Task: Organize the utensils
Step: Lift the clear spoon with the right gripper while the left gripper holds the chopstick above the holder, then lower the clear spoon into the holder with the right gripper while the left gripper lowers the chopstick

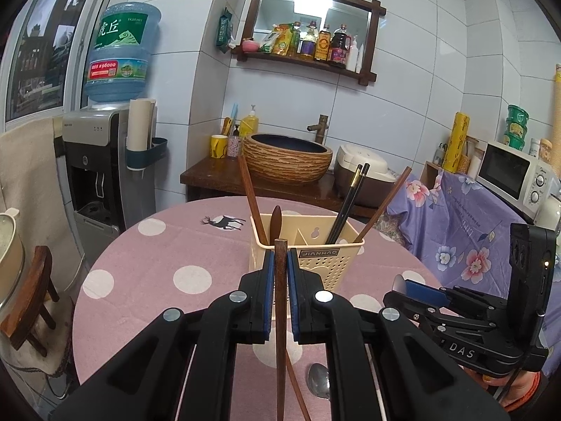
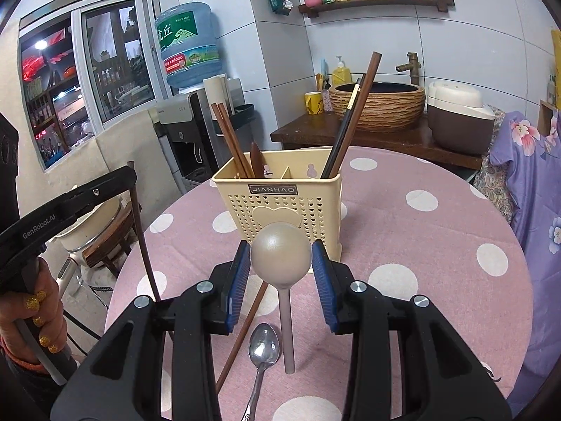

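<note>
Round table under pink cloth with white dots and a deer print. Cream perforated utensil caddy, label "JIANHAO", upright mid-table; left compartment holds brown chopsticks and a dark wooden spoon, right compartment black and brown chopsticks. Left gripper, marked "GenRobot.AI", clamped on one brown chopstick, upright before the caddy. Right gripper, marked "DAS", pads closed on a grey spoon by its bowl. Steel spoon and loose chopstick lying on the cloth.
</note>
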Demonstrator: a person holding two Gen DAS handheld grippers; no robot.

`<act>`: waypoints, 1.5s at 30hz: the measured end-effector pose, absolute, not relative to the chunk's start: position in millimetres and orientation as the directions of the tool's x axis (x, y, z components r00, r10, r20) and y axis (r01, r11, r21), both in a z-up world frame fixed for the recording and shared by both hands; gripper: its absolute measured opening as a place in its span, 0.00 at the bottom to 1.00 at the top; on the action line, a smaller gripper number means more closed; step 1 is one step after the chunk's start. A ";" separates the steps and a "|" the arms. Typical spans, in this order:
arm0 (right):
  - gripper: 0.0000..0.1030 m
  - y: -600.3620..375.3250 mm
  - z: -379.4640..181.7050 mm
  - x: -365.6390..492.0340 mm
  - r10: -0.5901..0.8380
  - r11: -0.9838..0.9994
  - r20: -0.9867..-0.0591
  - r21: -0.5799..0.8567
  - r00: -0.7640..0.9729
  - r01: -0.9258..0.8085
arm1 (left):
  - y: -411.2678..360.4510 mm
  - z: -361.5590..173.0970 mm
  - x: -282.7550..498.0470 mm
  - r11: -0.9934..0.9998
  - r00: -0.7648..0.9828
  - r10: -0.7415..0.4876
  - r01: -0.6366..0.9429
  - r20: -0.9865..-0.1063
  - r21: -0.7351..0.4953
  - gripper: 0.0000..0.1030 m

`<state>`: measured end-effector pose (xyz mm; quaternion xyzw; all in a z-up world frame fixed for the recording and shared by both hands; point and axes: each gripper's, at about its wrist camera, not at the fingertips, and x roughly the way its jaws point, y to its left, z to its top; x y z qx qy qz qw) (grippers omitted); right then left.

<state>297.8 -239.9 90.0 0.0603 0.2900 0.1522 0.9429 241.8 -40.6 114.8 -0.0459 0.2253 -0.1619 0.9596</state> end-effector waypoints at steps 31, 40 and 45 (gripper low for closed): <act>0.36 -226.8 196.9 320.9 0.347 0.936 -0.342 0.184 0.873 -0.300 | -43.8 216.9 256.5 0.917 0.879 -0.397 0.371 -0.262 -0.145 0.08; 0.36 -213.3 237.4 375.9 0.241 0.968 -0.237 0.127 0.941 -0.216 | -49.2 258.6 310.4 0.949 0.946 -0.286 0.258 -0.150 -0.184 0.08; 0.36 -208.2 209.9 397.1 0.201 0.978 -0.269 0.112 0.942 -0.176 | -56.1 233.1 330.1 0.956 0.953 -0.256 0.224 -0.161 -0.191 0.08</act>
